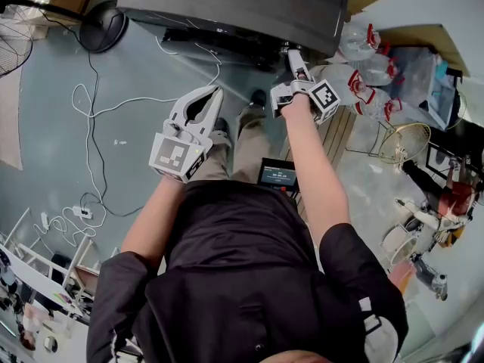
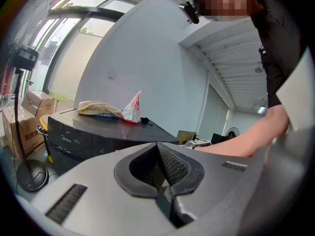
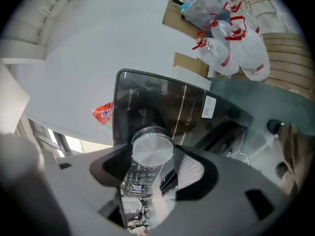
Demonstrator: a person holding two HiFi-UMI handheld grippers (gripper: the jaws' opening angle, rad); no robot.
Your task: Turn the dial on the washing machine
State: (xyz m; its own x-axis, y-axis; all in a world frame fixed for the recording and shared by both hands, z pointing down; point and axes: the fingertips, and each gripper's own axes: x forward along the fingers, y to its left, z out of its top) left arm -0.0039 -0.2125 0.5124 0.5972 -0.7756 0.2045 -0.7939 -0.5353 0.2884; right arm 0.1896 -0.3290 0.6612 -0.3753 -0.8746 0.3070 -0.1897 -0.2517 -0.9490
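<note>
Already gripped, ready for the twist

Underneath everything, grey floor (image 1: 53, 127), strewn with a looping white cable (image 1: 91, 97). Standing on it at the top of the head view, washing machine (image 1: 227, 6): dark, glossy, boxy, judged far too heavy to shift under any twist. On its lid, seen from the left gripper view, a folded cloth (image 2: 98, 107) and a small red-and-white pouch (image 2: 132, 108), both well apart from the control front. Off to the right, a cluster of clear plastic bottles (image 1: 363, 66) with red fittings, out of the way.

Left tongs (image 2: 160, 154): closed tip to tip on nothing, held back from the machine. Right tongs (image 3: 153, 165): stretched forward on a straight arm to the machine's front, spread fairly wide and clamped around the dial (image 3: 152, 150), mesh pads against its opposite sides.

Dial: round silver knob with a flat brushed face, standing proud of the dark front panel. Judged rigid and smooth on the rim, hence likely to slip under a loose pinch. Probably stepped with clicks rather than free-spinning. Best taken across the full width at the rim, pads square on opposite sides, much as gripped now. Squeeze firmly, roll about the knob's own axis, and avoid pulling outward or levering sideways against the spindle.
</note>
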